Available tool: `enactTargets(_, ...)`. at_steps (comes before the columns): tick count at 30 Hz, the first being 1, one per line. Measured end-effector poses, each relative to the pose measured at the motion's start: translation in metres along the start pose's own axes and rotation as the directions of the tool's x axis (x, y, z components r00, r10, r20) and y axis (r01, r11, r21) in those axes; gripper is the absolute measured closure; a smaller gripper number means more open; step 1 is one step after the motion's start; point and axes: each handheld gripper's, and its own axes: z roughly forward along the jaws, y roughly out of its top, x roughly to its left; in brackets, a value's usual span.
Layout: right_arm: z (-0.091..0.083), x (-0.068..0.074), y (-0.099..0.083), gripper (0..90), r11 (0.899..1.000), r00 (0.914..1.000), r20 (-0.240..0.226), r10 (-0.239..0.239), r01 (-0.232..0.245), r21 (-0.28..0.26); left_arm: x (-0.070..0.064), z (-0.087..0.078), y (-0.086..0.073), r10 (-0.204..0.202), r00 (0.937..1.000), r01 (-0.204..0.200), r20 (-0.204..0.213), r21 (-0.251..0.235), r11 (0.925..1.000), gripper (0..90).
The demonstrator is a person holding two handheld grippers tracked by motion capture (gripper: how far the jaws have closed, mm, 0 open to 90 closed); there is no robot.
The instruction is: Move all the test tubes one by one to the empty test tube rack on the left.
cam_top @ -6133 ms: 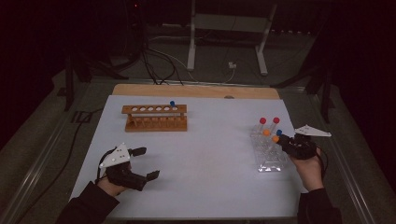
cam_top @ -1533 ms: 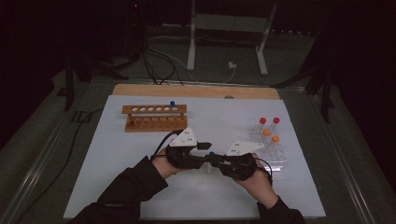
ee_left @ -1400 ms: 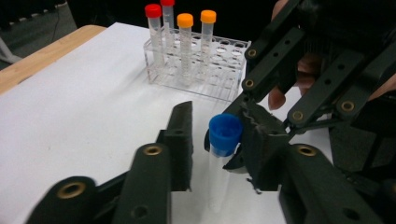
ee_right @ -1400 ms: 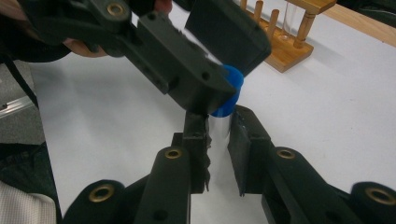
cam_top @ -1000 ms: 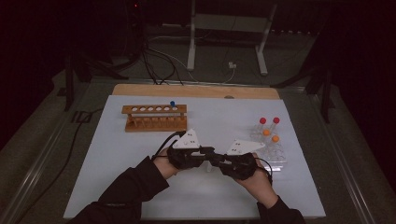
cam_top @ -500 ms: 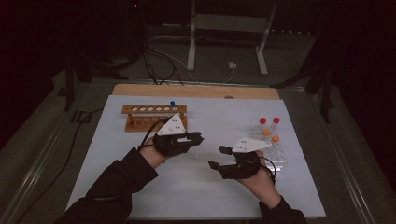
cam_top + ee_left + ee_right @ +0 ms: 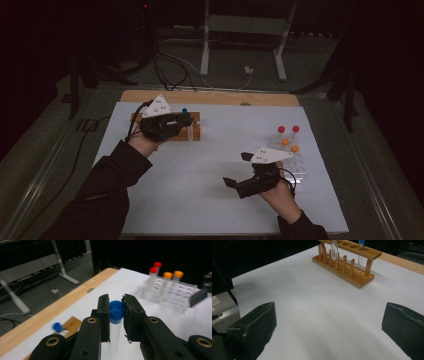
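Between left gripper (image 7: 117, 315) jaws: blue-capped tube (image 7: 115, 326), upright, clamped; right gripper (image 7: 329, 332) wide open, empty.

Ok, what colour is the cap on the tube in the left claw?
Blue, on the clear plastic tube's cap, best seen in the left gripper view.

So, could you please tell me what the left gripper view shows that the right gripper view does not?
The left gripper view shows the left gripper shut on a blue-capped tube, with the clear rack of red-capped and orange-capped tubes beyond. The right gripper view shows the right gripper with its jaws wide apart over the white sheet, and the full length of the wooden rack. Both take in the white sheet, the wooden rack and the table's wooden edge.
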Motion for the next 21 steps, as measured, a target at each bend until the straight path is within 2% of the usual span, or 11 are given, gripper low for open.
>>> enactTargets(4, -0.001, -0.001, 0.001, 0.0, 1.000, 1.0000, -0.003, 0.006, -0.006, -0.012, 0.012, 0.000, 0.002, -0.008, 0.9990, 0.008, -0.044, -0.007, 0.9999, 77.7)
enactTargets(7, -0.002, -0.001, 0.000, 0.0, 1.000, 1.0000, -0.006, 0.007, -0.007, -0.018, 0.022, 0.000, 0.001, -0.040, 0.9968, 0.038, -0.069, -0.025, 0.9990, 77.7)
enactTargets(10, -0.001, -0.001, 0.000, 0.0, 1.000, 1.0000, -0.004, 0.005, -0.005, -0.018, 0.033, 0.003, 0.000, -0.065, 0.9921, 0.062, -0.107, -0.029, 0.9977, 77.7)
enactTargets(14, -0.001, -0.001, 0.000, 0.0, 1.000, 1.0000, -0.005, 0.004, -0.004, -0.019, 0.047, 0.008, -0.002, -0.097, 0.9828, 0.090, -0.158, -0.049, 0.9947, 77.7)
enactTargets(16, -0.002, -0.001, 0.000, 0.0, 1.000, 0.9999, -0.009, 0.007, -0.007, -0.018, 0.053, 0.009, -0.003, -0.110, 0.9751, 0.097, -0.193, -0.072, 0.9927, 77.7)
enactTargets(17, -0.002, -0.001, 0.000, 0.0, 1.000, 0.9999, -0.011, 0.009, -0.009, -0.022, 0.055, 0.010, -0.004, -0.125, 0.9731, 0.111, -0.194, -0.083, 0.9904, 77.7)
enactTargets(19, -0.003, 0.000, 0.001, 0.0, 1.000, 0.9999, -0.015, 0.008, -0.008, -0.026, 0.058, 0.014, -0.006, -0.132, 0.9651, 0.113, -0.226, -0.094, 0.9892, 77.7)
enactTargets(21, -0.004, 0.000, 0.001, 0.0, 1.000, 0.9999, -0.014, 0.005, -0.005, -0.030, 0.062, 0.018, -0.009, -0.146, 0.9601, 0.124, -0.239, -0.103, 0.9869, 77.7)
